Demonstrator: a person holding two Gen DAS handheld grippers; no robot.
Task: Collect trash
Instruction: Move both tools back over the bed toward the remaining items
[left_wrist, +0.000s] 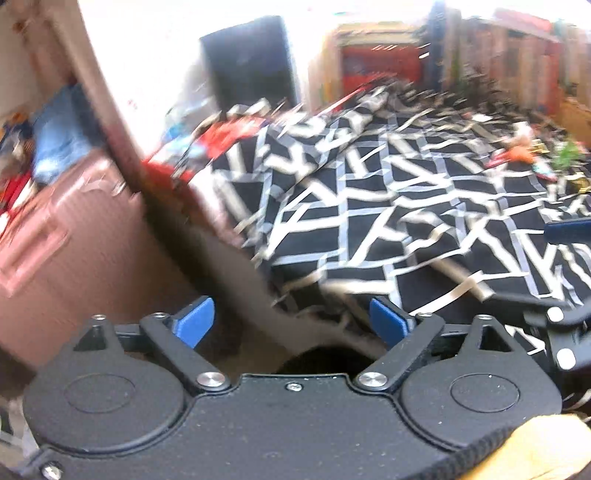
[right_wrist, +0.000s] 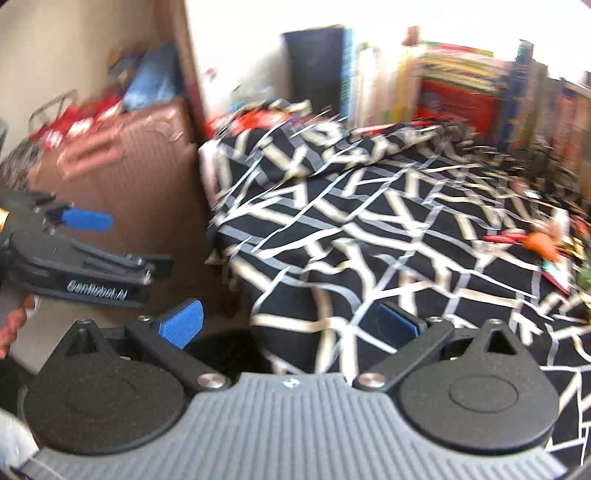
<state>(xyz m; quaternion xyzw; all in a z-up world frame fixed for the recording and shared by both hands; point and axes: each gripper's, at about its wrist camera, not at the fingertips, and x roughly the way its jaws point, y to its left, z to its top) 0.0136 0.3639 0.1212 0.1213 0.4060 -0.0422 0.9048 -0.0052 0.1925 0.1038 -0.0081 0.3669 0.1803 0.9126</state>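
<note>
Blurred litter (right_wrist: 543, 240) dots the patterned bedspread (left_wrist: 388, 206); both grippers' jaws gape wide, gripping nothing.

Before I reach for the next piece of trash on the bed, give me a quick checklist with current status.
1. Left gripper jaws open, nothing between them: ok.
2. Right gripper jaws open and empty: ok.
3. Target in sight: orange scrap among litter on the far right side of the patterned bedspread: ok.
4. Image sharp enough to aim: not ok, both views are motion-blurred.
5. What the litter pieces are, and whether they lie loose: cannot tell.
6. Grippers apart from each other: ok, the left one sits at the left edge of the right wrist view.
</note>
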